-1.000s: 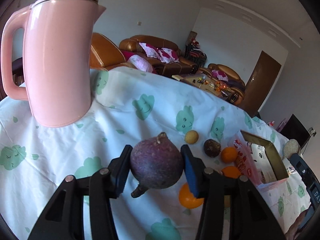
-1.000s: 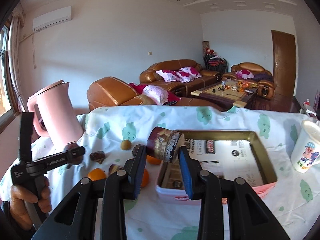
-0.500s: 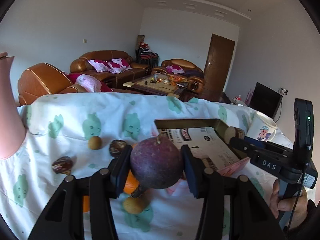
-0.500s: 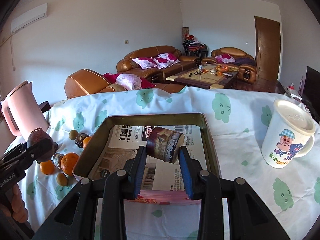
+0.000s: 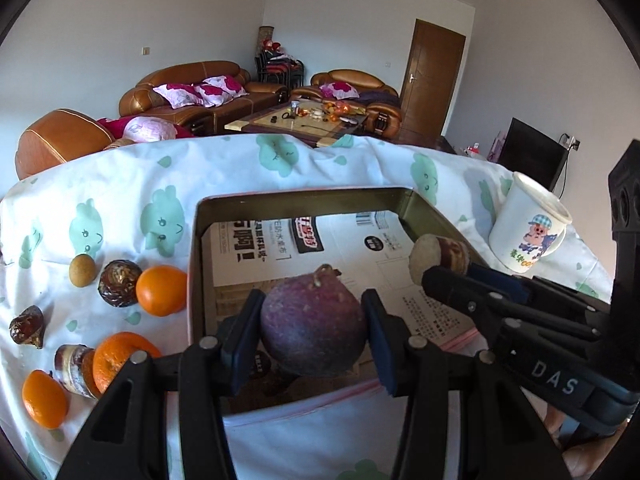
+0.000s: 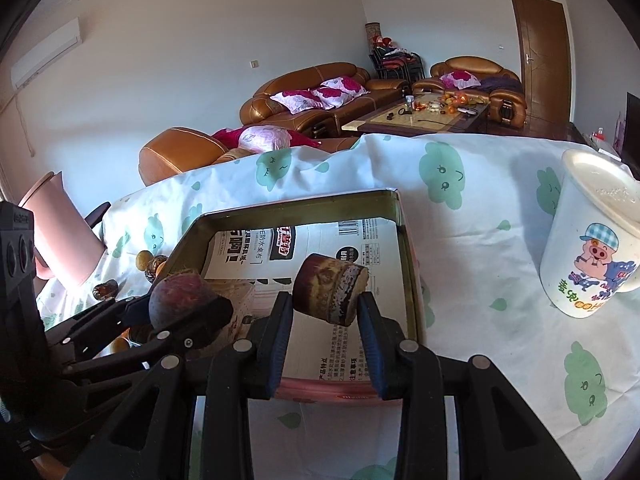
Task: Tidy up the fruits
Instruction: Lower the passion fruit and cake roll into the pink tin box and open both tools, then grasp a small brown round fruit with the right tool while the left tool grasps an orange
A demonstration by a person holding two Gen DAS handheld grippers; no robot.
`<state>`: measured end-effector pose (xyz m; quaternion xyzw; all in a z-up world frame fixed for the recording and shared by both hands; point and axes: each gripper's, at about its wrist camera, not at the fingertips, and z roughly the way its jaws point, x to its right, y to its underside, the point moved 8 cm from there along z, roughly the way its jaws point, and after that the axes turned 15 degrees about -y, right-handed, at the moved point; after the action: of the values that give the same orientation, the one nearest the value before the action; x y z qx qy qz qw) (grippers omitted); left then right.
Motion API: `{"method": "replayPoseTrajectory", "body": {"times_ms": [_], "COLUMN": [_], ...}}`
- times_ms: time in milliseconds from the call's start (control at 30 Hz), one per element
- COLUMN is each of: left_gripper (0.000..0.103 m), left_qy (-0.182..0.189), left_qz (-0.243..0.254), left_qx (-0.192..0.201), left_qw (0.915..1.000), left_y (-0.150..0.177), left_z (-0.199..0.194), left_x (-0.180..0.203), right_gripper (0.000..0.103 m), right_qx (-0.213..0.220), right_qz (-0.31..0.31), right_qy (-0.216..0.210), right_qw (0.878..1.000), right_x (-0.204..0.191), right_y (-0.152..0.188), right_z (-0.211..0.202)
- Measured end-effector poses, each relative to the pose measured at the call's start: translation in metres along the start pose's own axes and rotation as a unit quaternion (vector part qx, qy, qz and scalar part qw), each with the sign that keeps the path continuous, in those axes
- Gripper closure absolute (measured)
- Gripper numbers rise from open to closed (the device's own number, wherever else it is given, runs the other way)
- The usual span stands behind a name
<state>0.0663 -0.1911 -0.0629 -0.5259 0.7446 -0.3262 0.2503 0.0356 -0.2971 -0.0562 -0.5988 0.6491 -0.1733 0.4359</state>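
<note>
Fruits are in both your tongs: the left tongs [image 5: 314, 338] are clenched on a round purple fruit [image 5: 314, 330], and the right tongs [image 6: 325, 320] grip a short brown cut piece [image 6: 330, 294] by its sides. Both hang over the open tray [image 5: 304, 200], above its near half, clear of the paper lining. To finish this step well, lower each piece until it almost meets the paper before you let go; the round fruit will likely roll, so set it toward a corner or against the wall. Keep the two tongs apart as you descend, since they sit close together, and release one at a time. The purple fruit is dull and mottled, with a small dry stem on top. The cut piece shows a pale flat end and a dark, ringed skin. Left of the tray, more fruit waits on the cloth-covered surface [image 5: 120, 184]: three oranges [image 5: 161, 290], a small tan fruit [image 5: 82, 270] and several dark brown pieces [image 5: 119, 289]. To the far right stands a cartoon mug [image 6: 592, 252].
</note>
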Motion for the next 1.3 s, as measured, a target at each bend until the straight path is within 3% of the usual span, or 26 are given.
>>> {"method": "replayPoseTrajectory", "body": {"times_ms": [233,300,367,433,500,533,900,1300], "left_gripper": [0.049,0.034,0.009,0.000,0.000,0.000,0.000,0.000], "left_qy": [-0.017,-0.030,-0.049,-0.063,-0.069,-0.072,-0.111,-0.132], "left_qz": [0.005,0.005,0.005,0.004,0.001,-0.002,-0.025,-0.021], "left_qx": [0.003,0.026,0.058,0.090,0.107,0.107,0.096,0.076], "left_qw": [0.9998,0.9992,0.9971,0.9939,0.9919,0.9917,0.9889,0.9882], "left_y": [0.001,-0.002,-0.005,-0.010,-0.013,-0.014,-0.006,0.009], "left_z": [-0.002,-0.010,-0.024,-0.038,-0.048,-0.049,-0.050,-0.049], "left_x": [0.000,-0.003,-0.007,-0.012,-0.017,-0.020,-0.067,-0.106], "right_gripper": [0.066,0.064,0.061,0.041,0.026,0.025,0.025,0.025], "right_qx": [0.014,0.028,0.054,0.086,0.121,0.136,0.142,0.140], "right_qz": [0.006,0.009,0.008,-0.002,-0.016,-0.022,-0.026,-0.059], "right_qy": [-0.007,-0.007,-0.006,0.005,0.018,0.023,0.063,0.084], "right_qw": [1.000,1.000,0.999,0.996,0.992,0.990,0.987,0.985], "right_x": [-0.002,-0.002,-0.002,-0.003,-0.006,-0.007,-0.008,-0.045], "right_y": [-0.002,-0.005,-0.010,-0.016,-0.020,-0.022,-0.015,0.006], "right_z": [-0.002,-0.006,-0.015,-0.026,-0.038,-0.042,-0.044,-0.050]}}
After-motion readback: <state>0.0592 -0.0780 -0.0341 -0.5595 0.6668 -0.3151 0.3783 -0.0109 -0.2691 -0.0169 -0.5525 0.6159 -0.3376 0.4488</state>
